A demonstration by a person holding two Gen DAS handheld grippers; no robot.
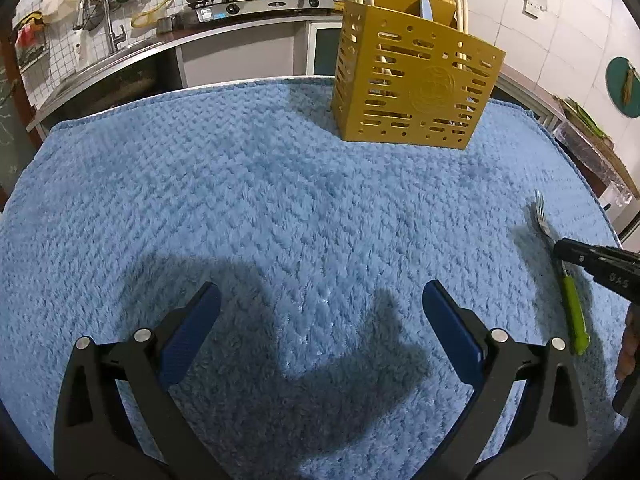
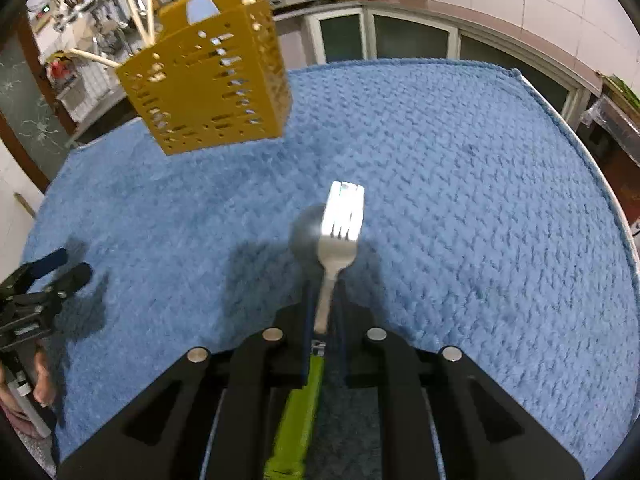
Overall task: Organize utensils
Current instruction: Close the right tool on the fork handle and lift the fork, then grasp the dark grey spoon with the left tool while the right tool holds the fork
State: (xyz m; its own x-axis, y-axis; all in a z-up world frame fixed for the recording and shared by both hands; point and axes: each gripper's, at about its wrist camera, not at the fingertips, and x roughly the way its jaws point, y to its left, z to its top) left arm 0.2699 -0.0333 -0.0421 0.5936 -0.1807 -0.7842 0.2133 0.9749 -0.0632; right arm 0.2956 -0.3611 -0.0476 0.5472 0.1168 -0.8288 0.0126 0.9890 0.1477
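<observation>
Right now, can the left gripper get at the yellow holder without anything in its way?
Probably yes. The left gripper is open and holds nothing, and only bare blue towel lies between it and the yellow holder. The fork is off to the side, gripped by the right gripper.

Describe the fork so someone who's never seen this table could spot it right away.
Start at the blue fleece cloth covering the table, with the yellow slotted utensil holder at its far side. The fork is nearer, clamped in the right gripper. It alone has steel tines and a lime-green handle.
</observation>
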